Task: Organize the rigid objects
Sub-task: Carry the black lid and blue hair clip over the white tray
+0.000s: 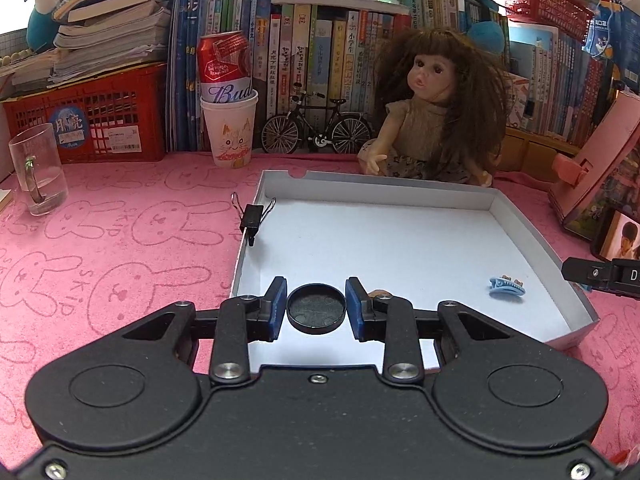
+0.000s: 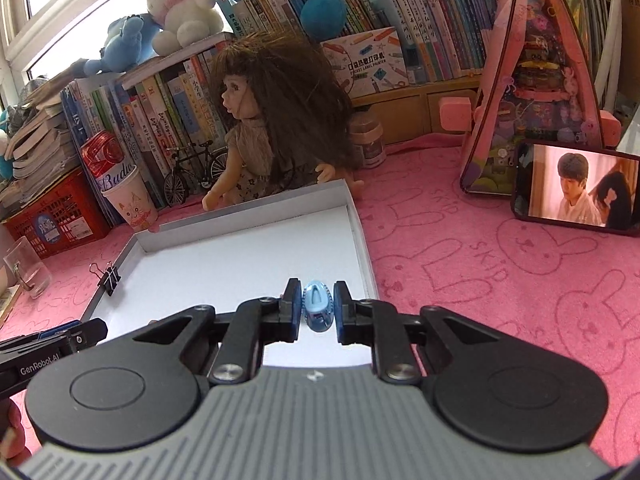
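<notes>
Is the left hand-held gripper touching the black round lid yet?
Apart. In the left wrist view, white tray floor shows between the black round lid and each blue pad of the left hand-held gripper, so neither side makes contact.

Matt white cardboard tray, matt black plastic lid, glossy blue plastic hair clip, pink terry cloth.

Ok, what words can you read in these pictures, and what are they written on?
"Bud": red can standing in the cat paper cup.
"SKIP": pink bunny cloth.
"GenRobot.AI": left gripper's body, seen from the right wrist.
"D": right gripper's body, cut off at the left view's edge.
Book spines, red basket sticker, label printer box: Chinese print, too small to read.
</notes>
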The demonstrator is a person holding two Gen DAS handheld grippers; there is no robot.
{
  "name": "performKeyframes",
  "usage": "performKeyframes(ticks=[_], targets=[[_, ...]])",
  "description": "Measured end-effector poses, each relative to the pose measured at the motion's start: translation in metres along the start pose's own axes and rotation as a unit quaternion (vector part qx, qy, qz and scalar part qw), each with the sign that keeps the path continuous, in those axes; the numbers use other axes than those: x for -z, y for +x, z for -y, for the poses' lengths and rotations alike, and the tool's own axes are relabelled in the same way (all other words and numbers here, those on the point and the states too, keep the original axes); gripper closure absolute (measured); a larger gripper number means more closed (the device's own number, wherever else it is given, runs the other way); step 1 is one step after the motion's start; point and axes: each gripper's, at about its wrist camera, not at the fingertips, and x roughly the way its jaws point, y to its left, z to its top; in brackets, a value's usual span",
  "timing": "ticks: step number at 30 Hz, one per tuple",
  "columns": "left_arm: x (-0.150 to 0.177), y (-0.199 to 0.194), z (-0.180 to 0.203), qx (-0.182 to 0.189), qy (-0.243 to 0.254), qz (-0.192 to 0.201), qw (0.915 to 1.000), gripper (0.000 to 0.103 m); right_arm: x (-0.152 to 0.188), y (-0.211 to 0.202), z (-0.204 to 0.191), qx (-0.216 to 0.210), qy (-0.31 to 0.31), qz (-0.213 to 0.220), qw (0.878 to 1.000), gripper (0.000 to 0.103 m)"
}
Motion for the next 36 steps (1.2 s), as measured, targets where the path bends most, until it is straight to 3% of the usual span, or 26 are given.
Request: performKeyframes(ticks=[6,14,36], targets=[[-0.003,0.021,0.004,-0.004,0.0,-0.021,0.9998,0.073,-0.007,0.023,0.005,0.004,0.029,-0.03,0.999,0.083],[0.002,0.038,0.003,-0.014,-0.007,-0.038,0.9992,0.073,-0.005,0.039,0.0,0.021,0.022,-0.044,0.999,0.082],[0.002,0.048,0.024,0.003,0.012,-0.027,0.9996,0.073,-0.002,0.054,-0.003,0.034,0.019,-0.051,0.998,0.082]])
